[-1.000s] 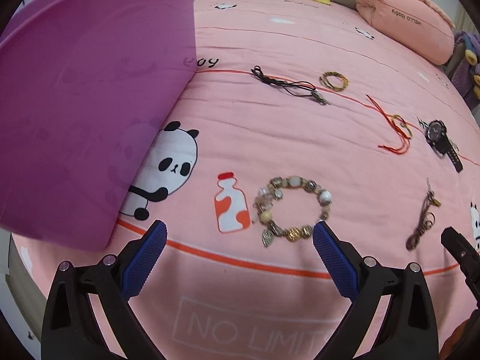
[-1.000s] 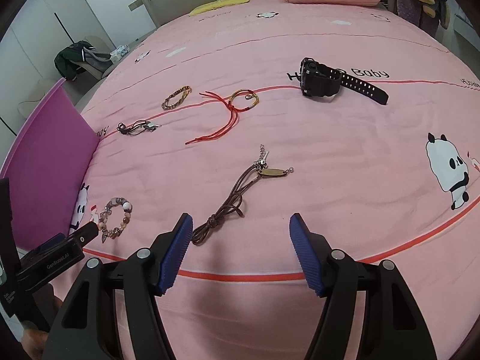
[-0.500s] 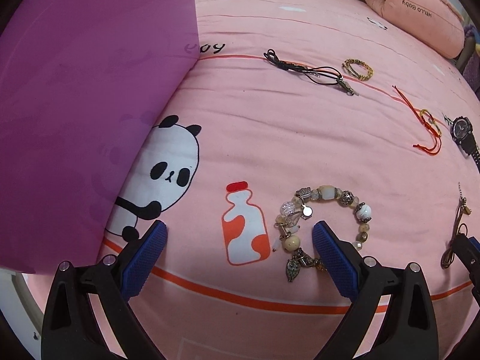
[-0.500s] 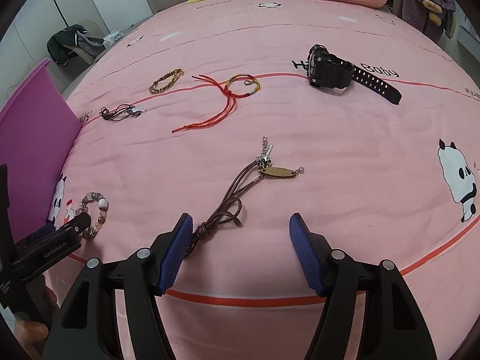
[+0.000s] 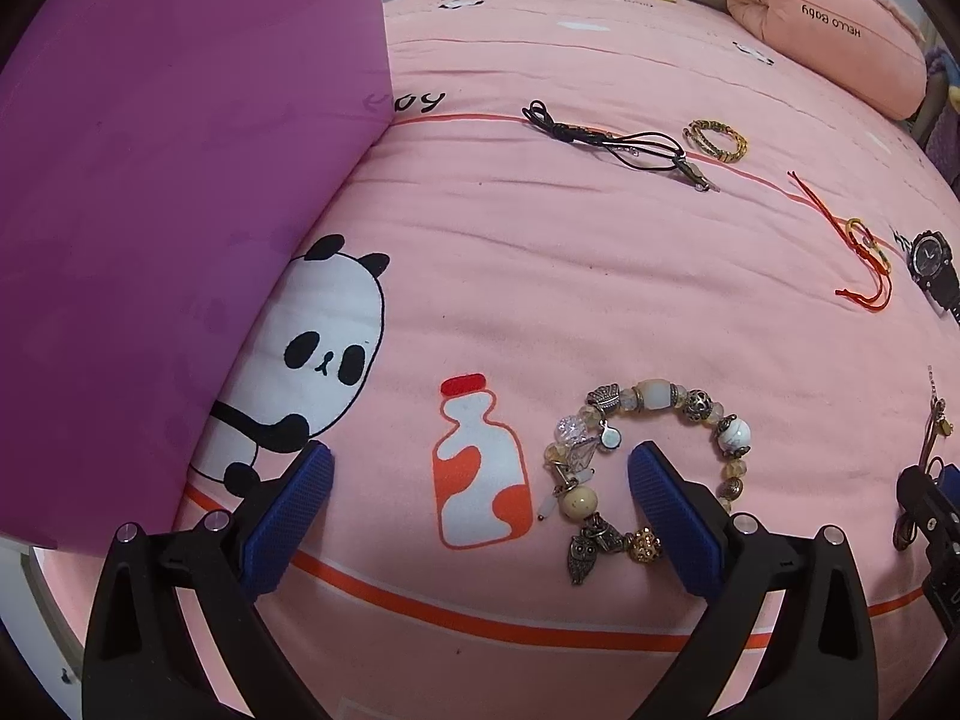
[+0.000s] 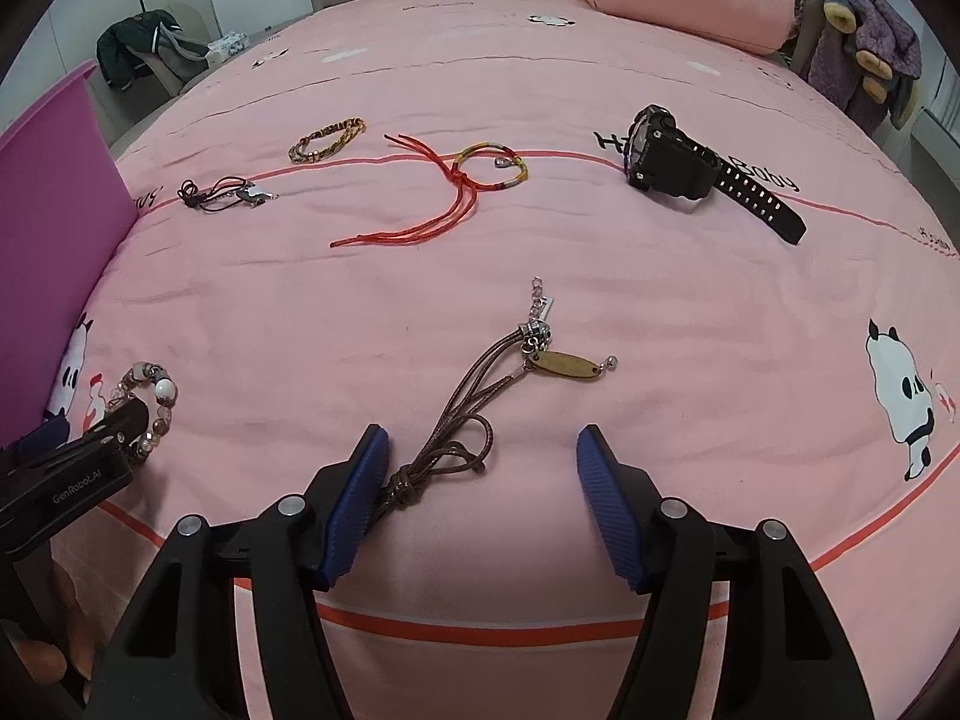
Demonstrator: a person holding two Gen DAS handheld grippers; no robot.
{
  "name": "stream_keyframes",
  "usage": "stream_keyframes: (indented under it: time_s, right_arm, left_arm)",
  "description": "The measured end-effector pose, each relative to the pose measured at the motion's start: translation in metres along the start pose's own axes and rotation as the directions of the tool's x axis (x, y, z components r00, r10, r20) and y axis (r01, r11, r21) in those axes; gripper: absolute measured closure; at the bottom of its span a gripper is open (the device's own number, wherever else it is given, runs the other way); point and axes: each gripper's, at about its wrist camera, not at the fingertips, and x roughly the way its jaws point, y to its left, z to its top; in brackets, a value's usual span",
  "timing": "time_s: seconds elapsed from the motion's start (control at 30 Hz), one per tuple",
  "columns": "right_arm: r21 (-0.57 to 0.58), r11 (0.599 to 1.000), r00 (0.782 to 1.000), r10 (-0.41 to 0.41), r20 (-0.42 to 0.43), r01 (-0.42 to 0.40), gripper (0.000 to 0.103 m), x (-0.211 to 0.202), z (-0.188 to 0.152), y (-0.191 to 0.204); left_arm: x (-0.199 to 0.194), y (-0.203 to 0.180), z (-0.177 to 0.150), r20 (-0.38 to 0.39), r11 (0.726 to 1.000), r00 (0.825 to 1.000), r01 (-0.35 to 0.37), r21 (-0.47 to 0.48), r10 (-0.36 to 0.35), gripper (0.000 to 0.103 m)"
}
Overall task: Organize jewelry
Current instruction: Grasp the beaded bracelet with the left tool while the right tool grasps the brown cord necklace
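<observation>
Jewelry lies scattered across a pink bed (image 6: 420, 300), with a purple box (image 5: 168, 210) standing at its left edge. Beside the box's near corner the left tongs (image 5: 480, 480) hang spread wide just over the bedspread, one pad near a printed panda, the other pad set inside the ring of a bead bracelet (image 5: 648, 456); nothing is pinched. Farther back lie a black cord (image 5: 612, 141) and a gold braid (image 5: 717, 140), near each other. Right of those, a red string bracelet (image 6: 456, 186) trails its loose ends toward the near side. The right tongs (image 6: 480, 468) stand apart over a brown cord necklace (image 6: 474, 414), its knot just beside the left pad, and the pads do not press on it. A black watch (image 6: 678, 165) lies at the far right.
</observation>
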Motion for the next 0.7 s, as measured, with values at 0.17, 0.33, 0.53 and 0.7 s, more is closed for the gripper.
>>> stream_keyframes:
  time_s: [0.17, 0.33, 0.53, 0.7]
  right_arm:
    - [-0.045, 0.999, 1.0, -0.029, 0.011, 0.029, 0.059, -0.001, -0.004, 0.007]
    - [-0.082, 0.996, 1.0, -0.019, 0.01, 0.02, 0.086, 0.0, -0.004, 0.014]
    - [-0.068, 0.997, 1.0, 0.027, 0.001, -0.027, 0.093, -0.003, -0.001, 0.01]
    - [-0.037, 0.997, 0.997, 0.075, 0.012, -0.074, 0.093, -0.015, -0.003, 0.001]
  left_arm:
    - [-0.007, -0.007, -0.005, 0.009, 1.0, 1.0, 0.009, 0.005, -0.009, 0.022]
    - [-0.012, -0.02, -0.007, 0.006, 0.999, 0.999, 0.034, 0.033, -0.035, 0.049]
    - [-0.018, -0.025, -0.005, -0.014, 0.994, 0.994, 0.105, 0.032, -0.104, 0.092]
    - [-0.023, -0.014, -0.003, -0.046, 0.989, 0.988, 0.15, -0.017, -0.15, 0.093]
